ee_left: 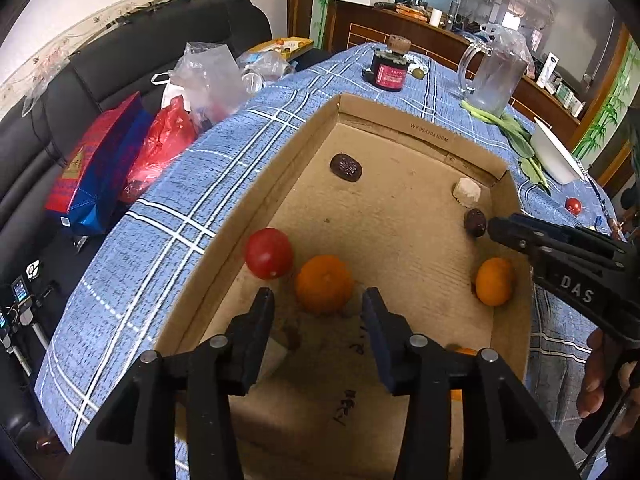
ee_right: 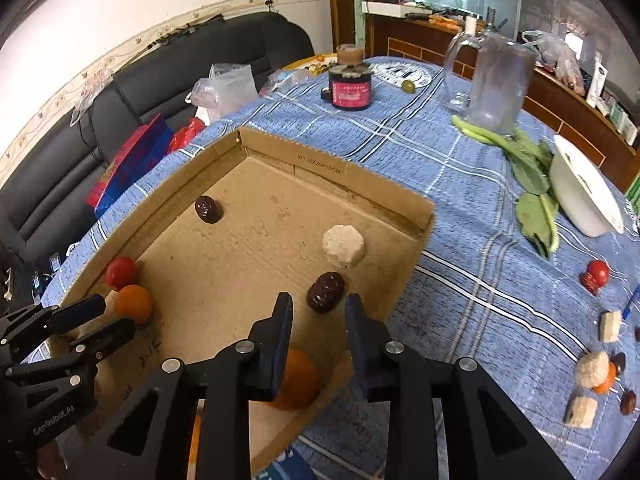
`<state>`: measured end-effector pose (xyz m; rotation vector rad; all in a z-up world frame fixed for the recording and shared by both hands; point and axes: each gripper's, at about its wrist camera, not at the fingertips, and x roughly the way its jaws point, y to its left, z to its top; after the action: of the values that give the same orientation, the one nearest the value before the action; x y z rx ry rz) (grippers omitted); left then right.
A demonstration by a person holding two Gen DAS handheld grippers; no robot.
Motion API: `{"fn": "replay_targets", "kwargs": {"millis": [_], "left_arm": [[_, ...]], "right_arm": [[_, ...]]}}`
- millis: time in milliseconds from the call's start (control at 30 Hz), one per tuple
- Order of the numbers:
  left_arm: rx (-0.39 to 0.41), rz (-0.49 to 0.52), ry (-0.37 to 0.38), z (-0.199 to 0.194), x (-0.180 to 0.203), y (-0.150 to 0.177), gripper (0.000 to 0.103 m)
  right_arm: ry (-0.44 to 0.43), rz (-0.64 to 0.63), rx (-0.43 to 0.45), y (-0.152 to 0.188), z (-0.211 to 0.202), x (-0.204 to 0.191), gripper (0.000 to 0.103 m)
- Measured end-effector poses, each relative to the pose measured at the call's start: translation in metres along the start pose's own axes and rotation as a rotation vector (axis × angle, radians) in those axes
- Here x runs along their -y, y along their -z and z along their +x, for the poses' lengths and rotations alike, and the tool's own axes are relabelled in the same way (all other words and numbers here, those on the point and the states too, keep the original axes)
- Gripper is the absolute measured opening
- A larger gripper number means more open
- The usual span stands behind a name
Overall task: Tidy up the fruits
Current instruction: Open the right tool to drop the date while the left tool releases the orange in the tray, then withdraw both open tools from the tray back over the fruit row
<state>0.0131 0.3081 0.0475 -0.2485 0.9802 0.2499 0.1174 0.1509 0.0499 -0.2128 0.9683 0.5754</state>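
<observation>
Risk: the loose round fruit could roll if nudged by a tip; the orange [ee_left: 324,283] sits just ahead of the left gripper [ee_left: 320,304], touching the tomato [ee_left: 269,253] by the cardboard tray's [ee_left: 256,172] left wall. Dark date [ee_right: 325,292] lies just ahead of the right gripper [ee_right: 318,308], near the tray's right wall; a low re-approach would knock it. Both tongs angle steeply down into the tray, jaws narrowly parted, holding nothing. More fruit waits on the tablecloth [ee_right: 460,184], right of tray.
</observation>
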Motion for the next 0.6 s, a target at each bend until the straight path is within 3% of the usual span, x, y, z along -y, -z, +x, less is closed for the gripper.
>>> {"fn": "replay_targets", "kwargs": {"millis": [300,467,600], "left_arm": [[0.08,0.034,-0.018,-0.037,0.016,0.016,0.05],[0.109,0.063,0.004,-0.056,0.036,0.026,0.052],[0.121,0.097,0.044,-0.067,0.062,0.031,0.053]], "right_arm": [[-0.008,0.069,0.034,0.028,-0.046,0.014,0.032],[0.033,0.121,0.062,0.058,-0.079,0.03,0.069],[0.071,0.162,0.081,0.082,-0.107,0.047,0.081]]}}
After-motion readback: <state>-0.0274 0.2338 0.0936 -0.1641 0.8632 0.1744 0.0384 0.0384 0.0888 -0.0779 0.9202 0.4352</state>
